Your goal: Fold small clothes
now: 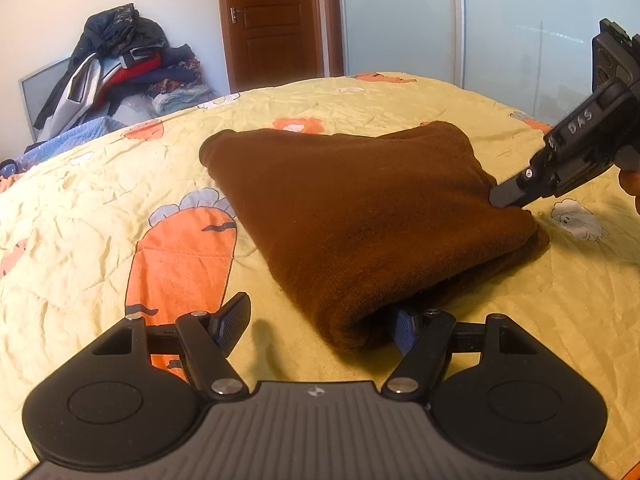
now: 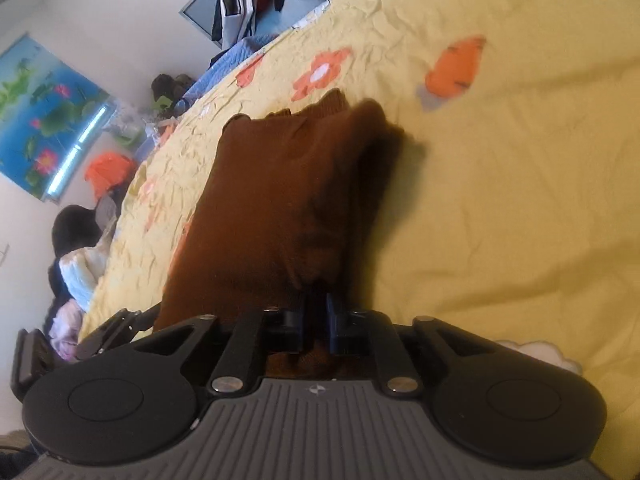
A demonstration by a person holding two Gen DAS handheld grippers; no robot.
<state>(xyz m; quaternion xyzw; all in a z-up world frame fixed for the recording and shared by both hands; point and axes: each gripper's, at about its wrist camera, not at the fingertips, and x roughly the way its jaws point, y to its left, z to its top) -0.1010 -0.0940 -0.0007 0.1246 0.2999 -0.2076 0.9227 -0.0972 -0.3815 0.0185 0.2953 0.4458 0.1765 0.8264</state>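
A bed filled both views, covered by a pale yellow quilt printed with orange carrots, flowers and small sheep. On the quilt lay a brown garment, thick and fuzzy, folded over into a bulky stack with its layered edges showing at the near side. Behind the bed, against the white wall, a pile of clothes in dark, red and white leaned on a grey panel; a wooden door stood beyond it, and frosted sliding doors took up the rest of that wall. In the right wrist view a blue poster of lotus flowers hung on the wall.

The left gripper sat low at the near corner of the garment with its fingers spread wide: one stood clear over the quilt, the other was tucked against the folded edge, half hidden by cloth. The right gripper was at the opposite edge of the stack, its fingers drawn narrow with a thin fold of the brown fabric pinched between them. Seen from the left wrist view, its tip touched the top layer at the far right edge.
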